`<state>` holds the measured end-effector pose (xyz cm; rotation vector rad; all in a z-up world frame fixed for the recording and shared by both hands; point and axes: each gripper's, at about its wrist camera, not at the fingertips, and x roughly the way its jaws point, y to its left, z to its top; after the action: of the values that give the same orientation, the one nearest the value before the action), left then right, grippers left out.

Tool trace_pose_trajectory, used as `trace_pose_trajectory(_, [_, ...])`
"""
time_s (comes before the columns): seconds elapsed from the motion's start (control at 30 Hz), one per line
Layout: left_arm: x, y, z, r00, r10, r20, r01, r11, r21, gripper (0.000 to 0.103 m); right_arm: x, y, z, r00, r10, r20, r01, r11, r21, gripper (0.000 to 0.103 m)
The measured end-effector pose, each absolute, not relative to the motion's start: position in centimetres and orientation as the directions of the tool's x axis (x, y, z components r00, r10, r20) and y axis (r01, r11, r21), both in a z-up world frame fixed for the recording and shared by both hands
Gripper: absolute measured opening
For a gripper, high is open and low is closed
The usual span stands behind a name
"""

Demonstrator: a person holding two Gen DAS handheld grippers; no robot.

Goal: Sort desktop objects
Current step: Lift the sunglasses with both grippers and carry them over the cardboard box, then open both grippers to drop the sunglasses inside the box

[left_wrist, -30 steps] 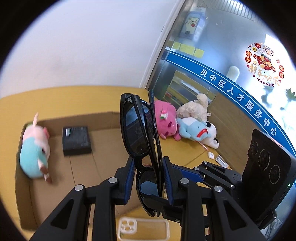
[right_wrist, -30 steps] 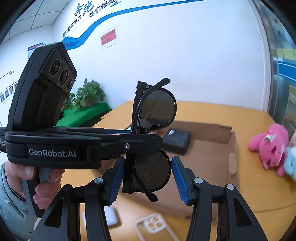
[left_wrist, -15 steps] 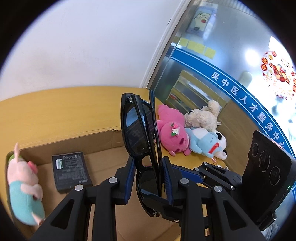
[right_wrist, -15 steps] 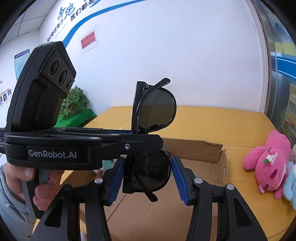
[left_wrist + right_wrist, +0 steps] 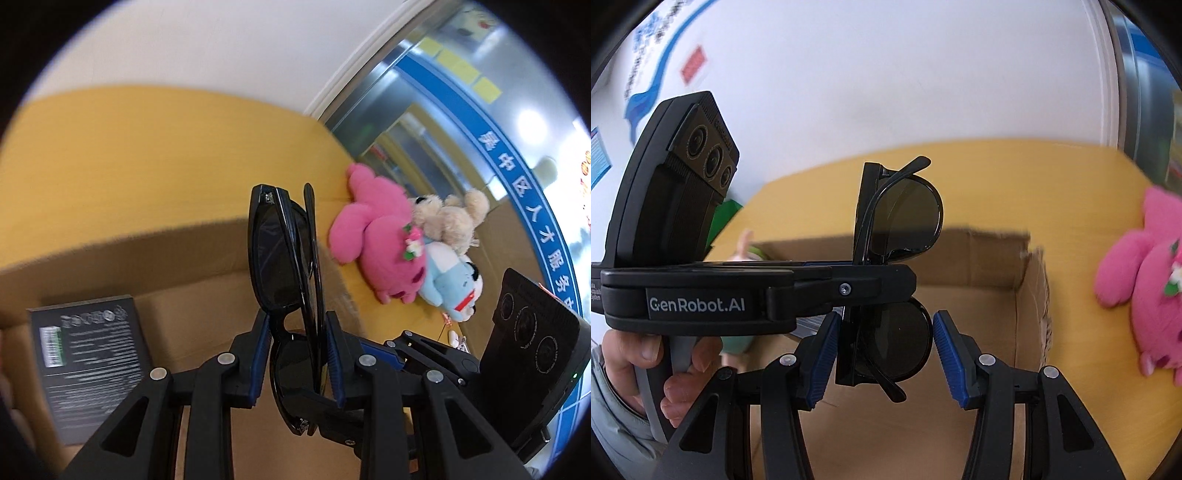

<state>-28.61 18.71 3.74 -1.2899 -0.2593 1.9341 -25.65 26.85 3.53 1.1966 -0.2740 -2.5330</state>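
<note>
Left claw [image 5: 297, 360] pinching sunglasses [image 5: 284, 258] has dropped closer over the box [image 5: 207, 314]; right claw [image 5: 882, 354] spread.

Yellow table [image 5: 155, 155] w/ cardboard box [image 5: 1030, 295], plush toys [image 5: 384, 251] on it.

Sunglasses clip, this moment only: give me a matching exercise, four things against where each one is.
Things:
1. sunglasses
2. black box
3. pink plush
4. right gripper

Places:
A. on the yellow table, outside the cardboard box
B. clamped between the left gripper fingers
C. lying inside the cardboard box
D. fingers spread either side of the lower lens

Pairs: 1-B, 2-C, 3-A, 4-D
</note>
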Motion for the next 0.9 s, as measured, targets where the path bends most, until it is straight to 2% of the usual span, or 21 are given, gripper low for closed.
trace_pose_trajectory(0.23, [-30.4,19.7,-0.8,-0.087,0.691,-0.718,-0.401,-0.684,-0.61,0.025,-27.3,27.2,0.0,-0.485,-0.324,-0.812,0.13,-0.945,0.299,0.05])
trace_pose_trajectory(0.43, [-30.9,20.4,-3.0,-0.043,0.629,-0.776,-0.374,-0.73,-0.572,0.023,-28.0,26.8,-1.6,-0.423,-0.27,-0.865,0.095,-0.963,0.254,0.049])
trace_pose_trajectory(0.47, [-31.0,20.6,-3.4,-0.04,0.613,-0.789,-0.369,-0.743,-0.558,0.019,-28.0,26.6,-1.8,-0.414,-0.259,-0.872,0.096,-0.966,0.241,0.049])
trace_pose_trajectory(0.5, [-31.0,20.8,-3.8,-0.037,0.603,-0.797,-0.364,-0.751,-0.551,0.015,-28.0,26.5,-2.0,-0.41,-0.253,-0.876,0.096,-0.967,0.234,0.049])
trace_pose_trajectory(0.77, [-30.7,20.8,-2.7,-0.064,0.584,-0.809,-0.349,-0.773,-0.53,0.016,-26.6,26.6,-1.3,-0.444,-0.23,-0.866,0.11,-0.973,0.202,0.05])
trace_pose_trajectory(0.83, [-29.9,20.4,-1.3,-0.094,0.571,-0.816,-0.367,-0.782,-0.504,0.017,-25.3,26.6,-0.6,-0.461,-0.223,-0.859,0.112,-0.975,0.193,0.056])
trace_pose_trajectory(0.9, [-28.7,19.7,0.5,-0.139,0.57,-0.81,-0.393,-0.782,-0.483,0.022,-23.7,26.7,0.7,-0.493,-0.214,-0.844,0.112,-0.977,0.182,0.072])
